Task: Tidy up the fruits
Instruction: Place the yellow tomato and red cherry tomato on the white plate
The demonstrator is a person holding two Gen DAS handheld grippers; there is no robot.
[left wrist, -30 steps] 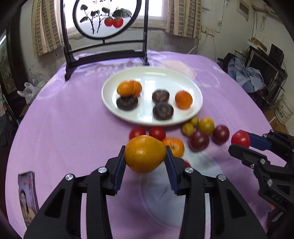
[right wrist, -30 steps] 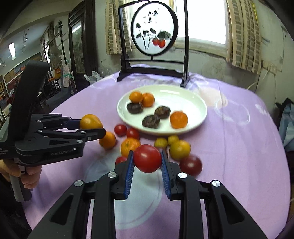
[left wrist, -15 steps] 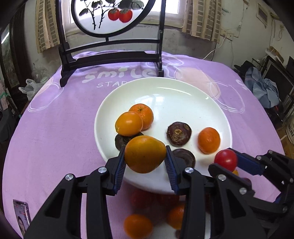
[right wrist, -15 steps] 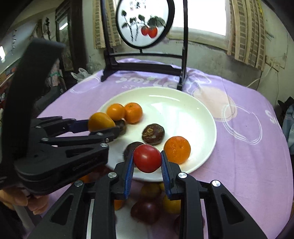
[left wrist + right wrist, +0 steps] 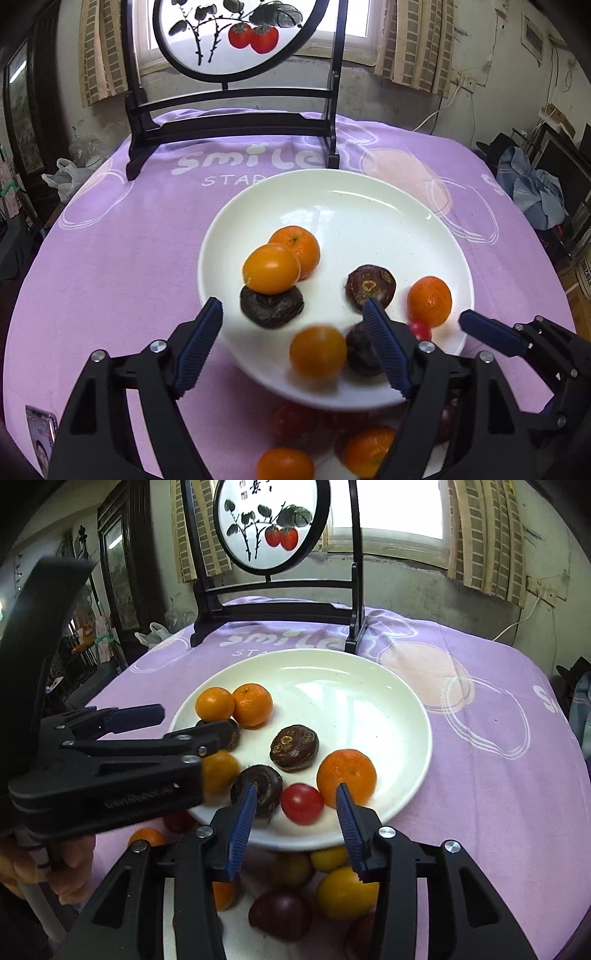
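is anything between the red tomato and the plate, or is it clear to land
Nothing visible stands in the way. The red tomato is already over the white plate, loose between the opening fingers of the right gripper, with a dark fruit and an orange either side.

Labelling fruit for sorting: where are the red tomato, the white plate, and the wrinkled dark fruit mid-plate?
red tomato [image 5: 302, 804], right wrist view, its middle.
white plate [image 5: 369, 686], right wrist view, bare inner surface.
wrinkled dark fruit [image 5: 294, 747], right wrist view, its top.
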